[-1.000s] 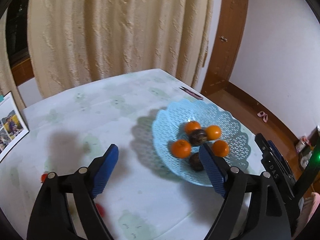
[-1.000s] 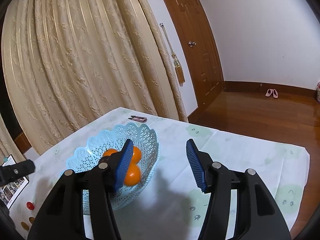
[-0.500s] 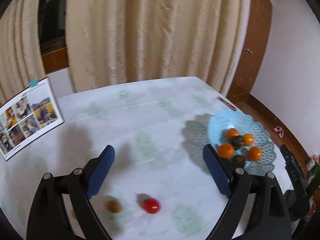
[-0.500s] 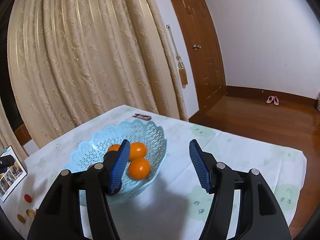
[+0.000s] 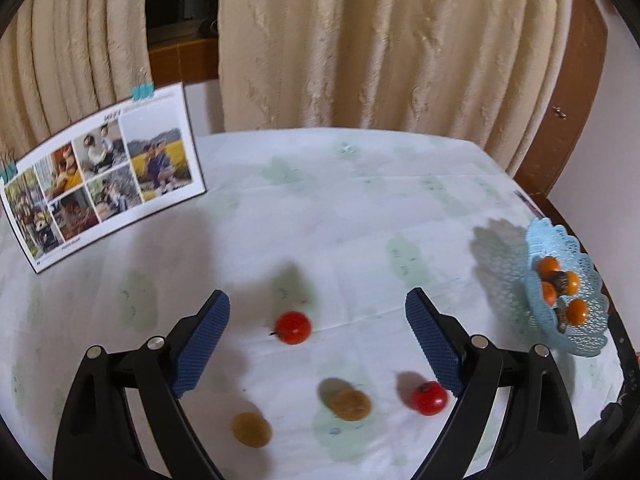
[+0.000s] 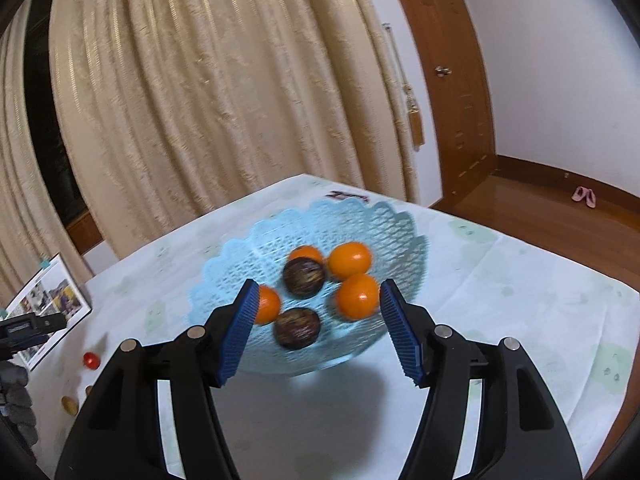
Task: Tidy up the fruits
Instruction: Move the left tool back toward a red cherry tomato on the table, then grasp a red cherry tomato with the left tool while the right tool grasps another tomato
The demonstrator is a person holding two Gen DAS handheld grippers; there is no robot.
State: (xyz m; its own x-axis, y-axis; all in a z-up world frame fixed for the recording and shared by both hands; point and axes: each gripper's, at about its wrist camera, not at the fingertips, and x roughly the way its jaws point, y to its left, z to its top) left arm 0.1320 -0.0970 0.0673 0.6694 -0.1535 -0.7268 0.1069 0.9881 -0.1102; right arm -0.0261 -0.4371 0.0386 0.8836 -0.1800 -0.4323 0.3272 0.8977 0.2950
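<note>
My left gripper (image 5: pixel 318 302) is open above the white tablecloth. A red tomato (image 5: pixel 293 327) lies on the cloth between its fingers, untouched. A second red tomato (image 5: pixel 429 398) sits by the right finger, with two tan-brown fruits (image 5: pixel 350 404) (image 5: pixel 251 429) nearer the camera. The light blue lattice basket (image 5: pixel 588 344) is at the far right. My right gripper (image 6: pixel 319 292) is open just in front of and above that basket (image 6: pixel 400 236), holding nothing. Inside it lie several oranges (image 6: pixel 349 260) and two dark purple fruits (image 6: pixel 297 328).
A standing photo calendar (image 5: pixel 104 184) is at the back left of the table. A small dark object (image 6: pixel 348 196) lies behind the basket. Curtains hang behind the table. The table edge (image 6: pixel 560 256) drops to wooden floor on the right.
My left gripper has swung left, away from the basket, and now looks down on the loose tomatoes and brown fruits. My right gripper has come closer over the basket with its jaws wider.
</note>
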